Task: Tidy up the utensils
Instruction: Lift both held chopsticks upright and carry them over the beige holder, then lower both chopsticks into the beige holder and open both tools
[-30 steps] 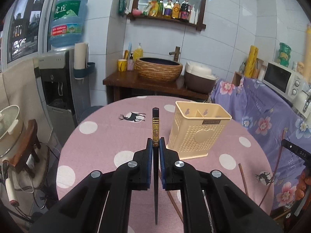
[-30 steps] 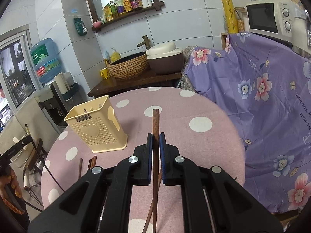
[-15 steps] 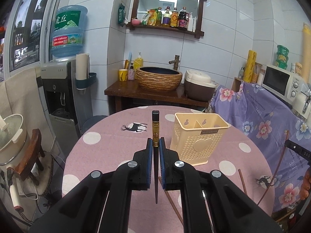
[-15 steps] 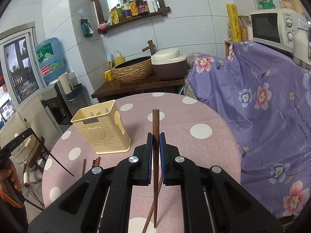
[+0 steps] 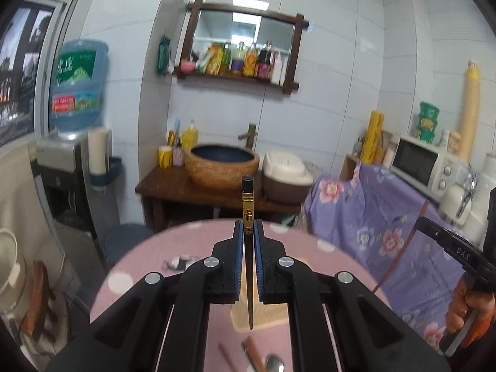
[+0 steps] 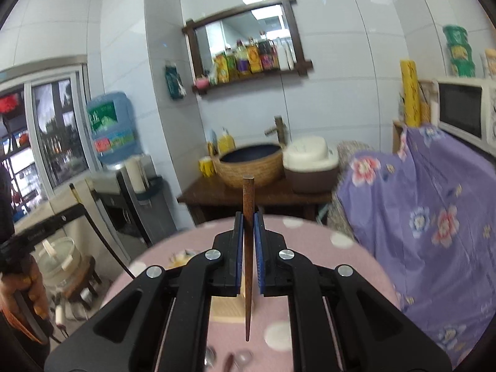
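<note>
My left gripper (image 5: 247,228) is shut on a black chopstick (image 5: 248,204) with a gold band, held upright high above the round pink table (image 5: 139,266). In the right wrist view my right gripper (image 6: 248,220) is shut on a brown wooden chopstick (image 6: 248,198), also upright. The cream utensil basket (image 5: 263,317) shows only as a pale patch behind and below the left fingers, and in the right wrist view the cream basket (image 6: 226,308) sits low behind the right fingers. Loose chopsticks (image 5: 252,352) and a spoon (image 5: 274,364) lie on the table near the bottom edge.
A purple flowered cloth (image 5: 372,217) covers furniture to the right, with a microwave (image 5: 418,162) on it. Behind the table stands a wooden stand with a woven basin (image 5: 221,166) and a rice cooker (image 5: 286,175). A water dispenser (image 5: 74,155) is at left.
Both grippers have risen sharply with their chopsticks. The table and basket have dropped low in both views, and the basket is now mostly hidden behind the fingers.
</note>
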The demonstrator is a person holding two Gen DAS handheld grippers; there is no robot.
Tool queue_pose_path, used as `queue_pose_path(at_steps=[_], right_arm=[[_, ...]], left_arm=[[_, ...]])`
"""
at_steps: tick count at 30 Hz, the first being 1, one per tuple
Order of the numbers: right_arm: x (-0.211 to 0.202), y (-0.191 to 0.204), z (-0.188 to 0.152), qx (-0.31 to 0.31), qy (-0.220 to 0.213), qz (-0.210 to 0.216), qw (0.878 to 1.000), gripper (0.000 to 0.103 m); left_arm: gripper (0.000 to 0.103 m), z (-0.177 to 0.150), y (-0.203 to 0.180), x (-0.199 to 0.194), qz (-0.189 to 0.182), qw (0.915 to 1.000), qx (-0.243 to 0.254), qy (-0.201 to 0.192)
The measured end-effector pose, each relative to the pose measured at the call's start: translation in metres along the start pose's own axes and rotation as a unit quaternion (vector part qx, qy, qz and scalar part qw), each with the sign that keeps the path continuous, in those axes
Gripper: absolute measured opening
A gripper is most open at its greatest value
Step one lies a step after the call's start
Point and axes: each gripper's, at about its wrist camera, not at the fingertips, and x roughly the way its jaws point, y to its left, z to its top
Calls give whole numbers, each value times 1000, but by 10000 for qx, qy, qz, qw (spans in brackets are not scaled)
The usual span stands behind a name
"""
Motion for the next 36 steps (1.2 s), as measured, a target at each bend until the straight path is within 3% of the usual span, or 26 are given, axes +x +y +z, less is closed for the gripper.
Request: queue_pose_path(at_steps=[4,7,12,20,26,33,35,36], right_arm=[[15,23,50,43,-366,127,9992,8],[37,36,58,19,-376,136,9992,8],[85,42,18,-9,-34,70,10000,8],[140,31,-49,70,586,-101,9982,8],[151,18,-65,182,703,-126,9973,8],[151,17,-68,234,631,-60,9977,8],[150,16,-69,289,659,-83,9974,11],[148,14,-71,339,654,-65,9973,19]], left_arm=[[8,35,-14,12,-83,9997,-28,-227],[8,38,-23,30,-67,9997,-2,-244],[8,6,-24,69,46,10000,47,19],[8,-59,0,126,143,9962,-248,819],[8,-79,7,142,152,9931,-339,1109],[8,-80,8,144,205,9928,-356,1121],[13,-80,8,139,232,9932,-336,1095],[24,-80,8,135,231,9934,-333,1071]])
